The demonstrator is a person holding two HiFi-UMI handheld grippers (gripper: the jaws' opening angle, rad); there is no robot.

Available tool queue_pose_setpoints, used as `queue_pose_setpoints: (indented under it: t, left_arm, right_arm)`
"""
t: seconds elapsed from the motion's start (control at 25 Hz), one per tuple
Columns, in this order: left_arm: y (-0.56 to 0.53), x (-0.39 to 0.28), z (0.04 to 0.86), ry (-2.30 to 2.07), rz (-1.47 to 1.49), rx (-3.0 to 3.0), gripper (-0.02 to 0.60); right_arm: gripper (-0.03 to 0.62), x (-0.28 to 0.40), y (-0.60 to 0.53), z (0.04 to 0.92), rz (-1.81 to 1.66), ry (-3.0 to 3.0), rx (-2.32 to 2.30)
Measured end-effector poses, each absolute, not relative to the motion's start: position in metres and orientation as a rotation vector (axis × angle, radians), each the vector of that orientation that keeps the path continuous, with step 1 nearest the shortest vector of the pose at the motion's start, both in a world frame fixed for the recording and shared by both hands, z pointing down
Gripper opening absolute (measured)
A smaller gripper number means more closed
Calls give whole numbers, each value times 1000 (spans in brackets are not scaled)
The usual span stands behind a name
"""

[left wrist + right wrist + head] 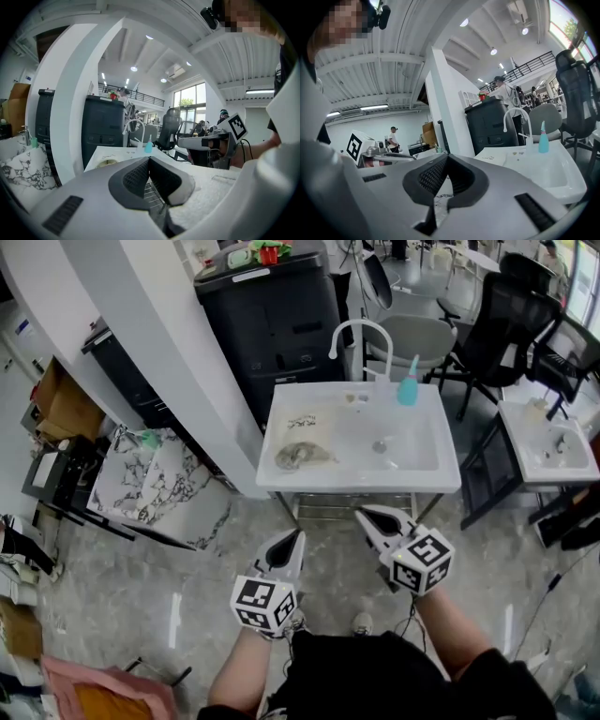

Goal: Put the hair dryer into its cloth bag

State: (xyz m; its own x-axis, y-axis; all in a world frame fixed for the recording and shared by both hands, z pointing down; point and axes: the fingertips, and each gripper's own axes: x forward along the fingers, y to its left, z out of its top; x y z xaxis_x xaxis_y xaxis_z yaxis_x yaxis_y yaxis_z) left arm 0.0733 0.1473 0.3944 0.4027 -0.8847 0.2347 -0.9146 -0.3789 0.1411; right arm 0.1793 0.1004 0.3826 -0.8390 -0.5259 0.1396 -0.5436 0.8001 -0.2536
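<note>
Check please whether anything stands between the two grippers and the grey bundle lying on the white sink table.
Nothing visible does. The left gripper and right gripper, both shut and empty, hang over floor just short of the table; the grey bundle lies past its front edge, left of the basin.

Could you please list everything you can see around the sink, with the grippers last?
Sink unit: one, white, centre, ahead of the grippers.
Faucet: one, white, back of sink.
Bottle: one, teal, beside faucet.
Bundle: one, grey-beige, sink's left side; unidentifiable.
Cabinet: one, black, behind sink.
Office chairs: several, black, upper right.
Marble-patterned slab: one, white-black, left of sink.
Left gripper: white, shut, empty.
Right gripper: white, shut, empty.
</note>
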Motion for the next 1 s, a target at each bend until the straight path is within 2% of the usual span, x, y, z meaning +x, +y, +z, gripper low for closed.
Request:
queue_pose_setpoints:
  t: [1.0]
  left_arm:
    - [146, 83, 393, -1595, 190, 2416, 3]
  right_arm:
    - [-3, 189, 100, 386, 449, -2925, 854]
